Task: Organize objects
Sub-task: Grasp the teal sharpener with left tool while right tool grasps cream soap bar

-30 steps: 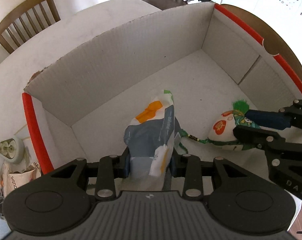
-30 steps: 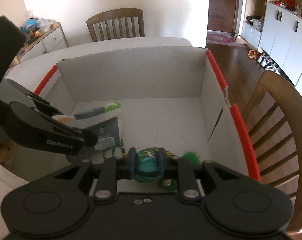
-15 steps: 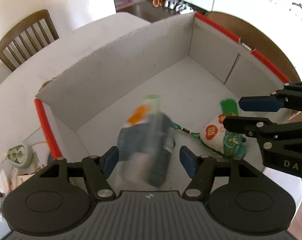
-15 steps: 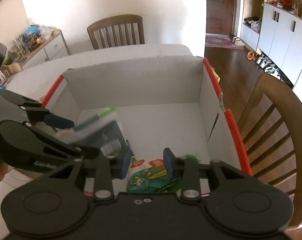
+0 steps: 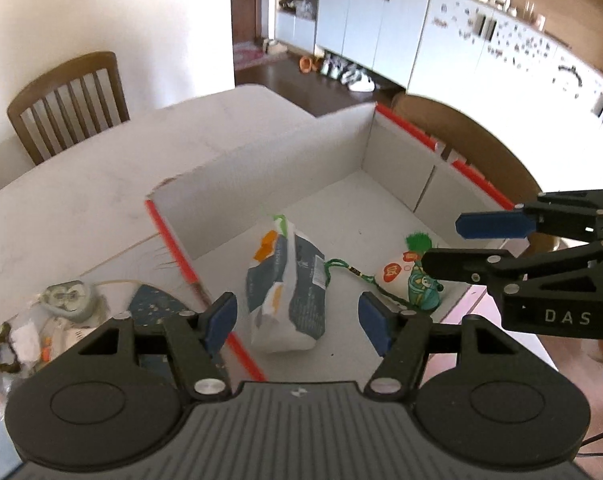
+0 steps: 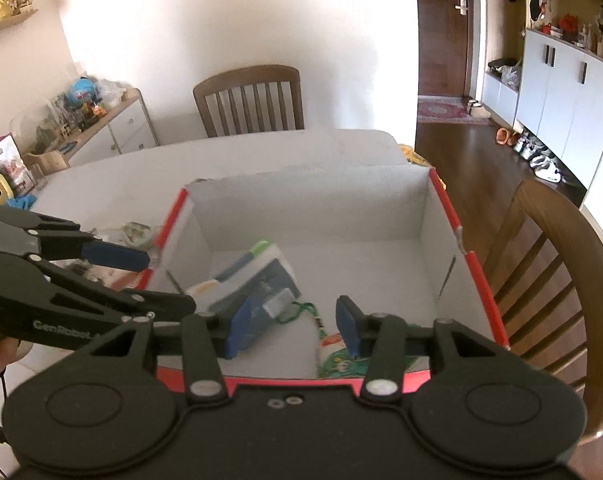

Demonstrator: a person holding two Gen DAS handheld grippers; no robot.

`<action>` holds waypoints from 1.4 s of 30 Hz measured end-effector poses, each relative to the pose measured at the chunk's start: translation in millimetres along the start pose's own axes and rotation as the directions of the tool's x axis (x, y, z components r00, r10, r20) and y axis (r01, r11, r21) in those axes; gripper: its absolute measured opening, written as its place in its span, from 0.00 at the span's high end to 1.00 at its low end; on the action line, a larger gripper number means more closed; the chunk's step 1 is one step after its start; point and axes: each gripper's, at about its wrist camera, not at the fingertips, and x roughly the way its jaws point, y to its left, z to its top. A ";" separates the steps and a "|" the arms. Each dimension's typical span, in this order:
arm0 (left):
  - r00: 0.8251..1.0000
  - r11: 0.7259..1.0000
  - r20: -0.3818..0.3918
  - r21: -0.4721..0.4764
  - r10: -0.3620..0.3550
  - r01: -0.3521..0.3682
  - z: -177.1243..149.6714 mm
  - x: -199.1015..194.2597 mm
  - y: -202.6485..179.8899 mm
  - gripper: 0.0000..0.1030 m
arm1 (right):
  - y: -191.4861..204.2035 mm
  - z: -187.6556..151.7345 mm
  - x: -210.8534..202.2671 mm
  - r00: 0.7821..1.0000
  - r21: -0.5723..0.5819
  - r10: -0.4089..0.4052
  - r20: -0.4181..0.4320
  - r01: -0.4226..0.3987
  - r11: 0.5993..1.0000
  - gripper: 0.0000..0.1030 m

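The grey-and-white packet [image 5: 287, 292] lies on the floor of the white cardboard box [image 5: 285, 168], near its left wall, with the painted egg-shaped toy [image 5: 405, 280] and its green cord beside it toward the box's near wall. Both are released. The left tongs [image 5: 295, 322] stand apart and empty; the right tongs [image 6: 287, 330] are opening, nothing between them. Best to lift both straight clear — no snagging the cord — before reaching for the clutter [image 5: 41, 320] at the desk's left edge. Those items are too small to identify, and the toy is half hidden in the right wrist view.
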 end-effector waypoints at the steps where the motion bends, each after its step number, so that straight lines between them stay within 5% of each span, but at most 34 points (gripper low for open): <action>1: 1.000 1.000 0.012 -0.001 -0.003 0.003 -2.4 -6.5 2.8 0.35 | 4.6 -0.6 -2.3 1.000 0.001 0.003 0.003 -0.003 1.000 0.55; 10: 0.995 0.999 0.105 -0.045 0.002 0.003 -32.6 -63.8 36.6 0.35 | 48.7 -5.3 -20.7 0.999 0.011 0.019 0.039 -0.019 1.000 0.42; 25: 0.980 0.987 0.186 -0.157 0.073 -0.044 -96.8 -124.1 122.6 0.18 | 133.4 -16.8 -14.3 0.998 -0.010 0.029 0.058 -0.029 1.000 0.11; 31: 0.984 0.987 0.169 -0.159 0.057 -0.030 -127.9 -124.7 152.2 0.16 | 159.3 -20.6 1.3 0.999 0.005 0.022 0.041 -0.022 1.000 0.09; 34: 0.987 0.989 0.155 -0.146 0.047 -0.024 -143.2 -120.5 163.0 0.00 | 168.7 -22.2 10.1 0.999 0.015 0.029 0.028 -0.029 0.999 0.09; 42: 0.993 0.984 0.102 -0.176 0.054 -0.035 -180.5 -92.7 195.7 0.00 | 195.4 -25.9 42.6 1.000 -0.011 0.014 -0.022 -0.015 1.000 0.09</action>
